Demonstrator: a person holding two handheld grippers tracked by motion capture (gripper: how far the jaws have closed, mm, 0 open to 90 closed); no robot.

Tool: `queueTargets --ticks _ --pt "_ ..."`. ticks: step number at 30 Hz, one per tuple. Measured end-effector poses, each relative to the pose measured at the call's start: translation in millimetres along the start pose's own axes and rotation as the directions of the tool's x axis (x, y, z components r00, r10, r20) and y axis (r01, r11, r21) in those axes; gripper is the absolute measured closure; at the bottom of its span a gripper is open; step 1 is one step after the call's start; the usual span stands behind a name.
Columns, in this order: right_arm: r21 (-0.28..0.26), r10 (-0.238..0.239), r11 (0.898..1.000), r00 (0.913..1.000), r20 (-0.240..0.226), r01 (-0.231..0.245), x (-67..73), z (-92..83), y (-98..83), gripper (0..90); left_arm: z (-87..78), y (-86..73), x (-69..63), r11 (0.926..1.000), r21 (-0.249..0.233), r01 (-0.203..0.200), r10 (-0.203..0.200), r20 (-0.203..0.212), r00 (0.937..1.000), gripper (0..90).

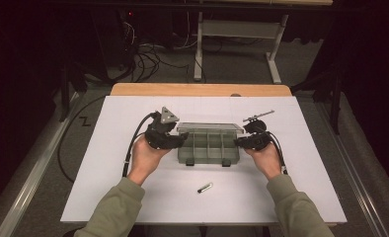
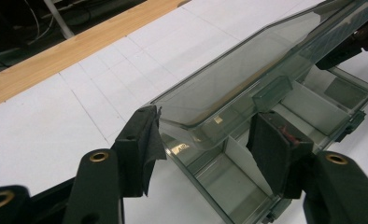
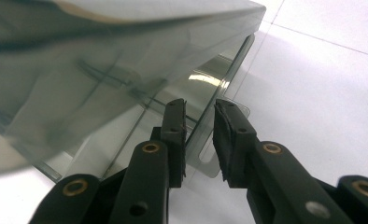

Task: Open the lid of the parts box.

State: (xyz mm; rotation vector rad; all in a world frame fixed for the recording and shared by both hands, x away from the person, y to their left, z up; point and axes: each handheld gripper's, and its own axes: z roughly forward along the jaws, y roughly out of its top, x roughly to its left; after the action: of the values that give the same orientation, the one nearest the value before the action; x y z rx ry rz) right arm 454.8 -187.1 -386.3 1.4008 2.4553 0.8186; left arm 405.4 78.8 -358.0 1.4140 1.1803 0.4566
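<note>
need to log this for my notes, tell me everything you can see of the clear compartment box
The compartment box is see-through, grey-green tinted plastic, rectangular, with white dividers forming several compartments that look empty. Its hinged lid is partly raised, tilted over the tray. Two dark latches sit on the near edge. It rests mid-table on the white surface. The left gripper has open jaws straddling the lid's corner; the right gripper has jaws around a thin clear tab at the other end.

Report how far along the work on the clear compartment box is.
Done: the box is unlatched and its lid is raised partway, tilted over the compartments, which look empty. In hand: the left gripper straddles the lid's corner, jaws wide; the right gripper has the box's side wall between its jaws, with a gap. Left, as a guess: swinging the lid fully open or shut; the small dark item lies loose on the table.
</note>
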Motion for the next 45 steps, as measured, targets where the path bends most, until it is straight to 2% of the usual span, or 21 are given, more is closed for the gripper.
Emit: queueTargets --ticks 13,30,39,45 --pt "-0.004 -0.003 1.0 1.0 -0.009 0.003 -1.3 0.2 -0.7 75.7 10.5 8.7 3.6 1.0 -0.001 0.003 -0.003 -0.019 0.9998 43.4" --pt "-0.001 -0.003 1.0 0.9999 -0.011 0.003 -1.8 0.3 -0.5 75.6 26.1 16.5 17.8 0.9963 -0.033 0.08 -0.081 -0.041 0.9959 50.5" --pt "0.0 -0.004 1.0 0.9999 -0.009 0.004 -1.7 0.2 -0.4 75.6 33.8 20.7 24.2 0.9909 -0.04 0.129 -0.13 -0.044 0.9905 54.9" --pt "0.002 -0.004 1.0 1.0 -0.009 0.004 -1.4 0.2 -0.3 75.6 40.5 23.4 25.7 0.9903 -0.032 0.135 -0.136 -0.047 0.9895 60.0"
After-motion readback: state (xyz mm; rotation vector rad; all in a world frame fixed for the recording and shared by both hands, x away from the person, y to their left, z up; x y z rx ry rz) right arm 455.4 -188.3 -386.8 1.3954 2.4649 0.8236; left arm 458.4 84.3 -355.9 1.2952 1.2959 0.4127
